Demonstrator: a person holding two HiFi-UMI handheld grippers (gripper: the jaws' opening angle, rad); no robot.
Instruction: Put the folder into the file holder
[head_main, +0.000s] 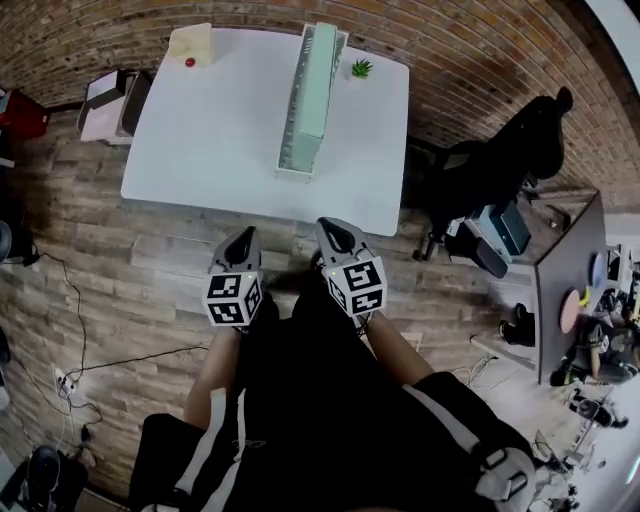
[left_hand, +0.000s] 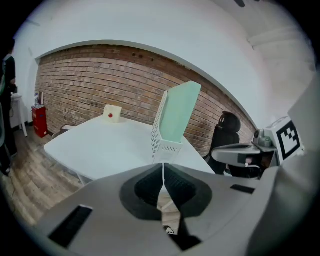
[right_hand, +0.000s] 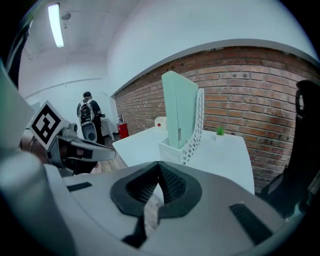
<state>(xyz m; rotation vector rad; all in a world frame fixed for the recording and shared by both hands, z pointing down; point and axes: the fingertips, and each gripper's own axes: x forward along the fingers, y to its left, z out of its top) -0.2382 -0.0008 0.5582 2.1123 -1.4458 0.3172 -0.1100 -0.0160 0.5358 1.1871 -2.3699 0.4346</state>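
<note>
Dark rubber pads met at the tips of both tools: the left gripper (head_main: 244, 238) had its jaws together with nothing between them, and the right gripper (head_main: 334, 229) was the same, closed and empty; both hung close to the person's body, over the wooden floor (head_main: 120, 260), short of the near edge of the white table (head_main: 190, 140); farther out, toward the middle of the table, the white perforated file holder (head_main: 296, 168) lay lengthwise from near to far, and the pale green folder (head_main: 318, 75) stood upright inside it, rising well above its walls; at the far left sat a small cream box (head_main: 190, 42) with a red dot, just right of the holder's far end a little green plant (head_main: 361, 68), and off the table's right side a black chair (head_main: 500, 160); behind all ran the brick wall (head_main: 450, 60). By my reading the task looked finished, so the danger lay in further meddling; the folder stood tall over a narrow holder, and a knock on the table edge or a closed gripper pushed against the green face could, I judge, tip both sideways; reaching in with jaws together would shove, not grasp.
</note>
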